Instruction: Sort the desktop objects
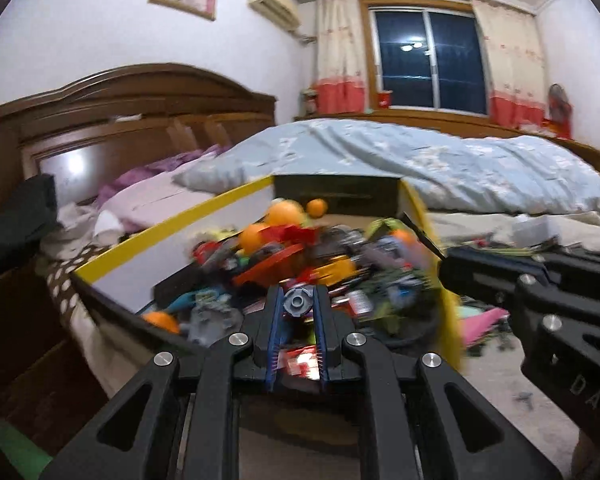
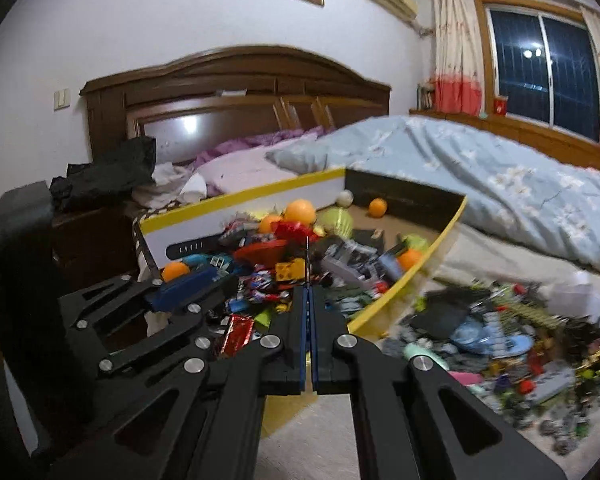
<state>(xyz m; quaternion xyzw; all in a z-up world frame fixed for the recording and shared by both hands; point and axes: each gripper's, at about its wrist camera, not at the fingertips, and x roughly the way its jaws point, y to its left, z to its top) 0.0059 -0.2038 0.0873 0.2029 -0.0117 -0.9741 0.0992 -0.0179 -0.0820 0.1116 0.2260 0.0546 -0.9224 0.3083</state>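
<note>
light: indoor, dim-warm — window (image 1: 428,60) dark | glare: headboard (image 2: 187,124) | blur: motion-smeared toys | edges: fisheye-bent, black corners

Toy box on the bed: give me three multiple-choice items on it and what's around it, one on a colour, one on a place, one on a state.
1. The toy box has a rim that is: A) red B) yellow C) green.
2. In the right wrist view, the loose pile of small toy parts lies: A) inside the toy box B) on the bed, right of the toy box C) on the headboard.
3. The left gripper is: A) wide open and empty B) hidden from view C) shut on a grey round piece.

Answers: 1 B, a yellow band edges the walls; 2 B, the pile spreads outside the right wall; 3 C, the piece sits pinched between the blue pads.
</note>
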